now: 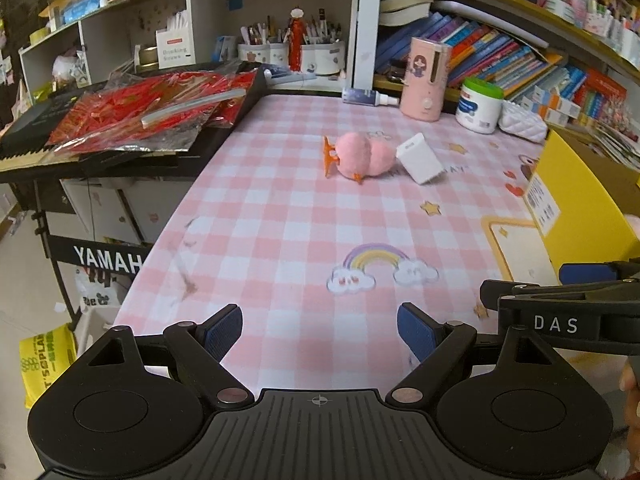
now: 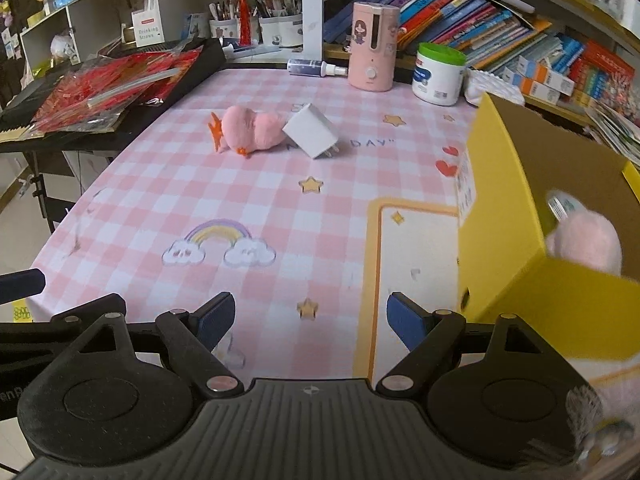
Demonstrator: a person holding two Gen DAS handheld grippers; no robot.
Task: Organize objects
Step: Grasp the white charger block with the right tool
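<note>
Both the left gripper (image 1: 320, 330) and right gripper (image 2: 310, 322) hang open and empty. Well ahead on the counter (image 1: 280, 220) lie a pink plush toy (image 1: 358, 156) (soft, light; pinch its body) touching a white charger (image 1: 420, 158), rigid and smooth.

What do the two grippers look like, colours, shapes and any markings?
Both match: the left gripper and right gripper have matte black bodies with ribbed centres, a small crosshair mark, round discs at each side, silver pivot pins and blue textured pads. The right gripper's side reads "DAS" in white. No cables or sleeves show.
</note>
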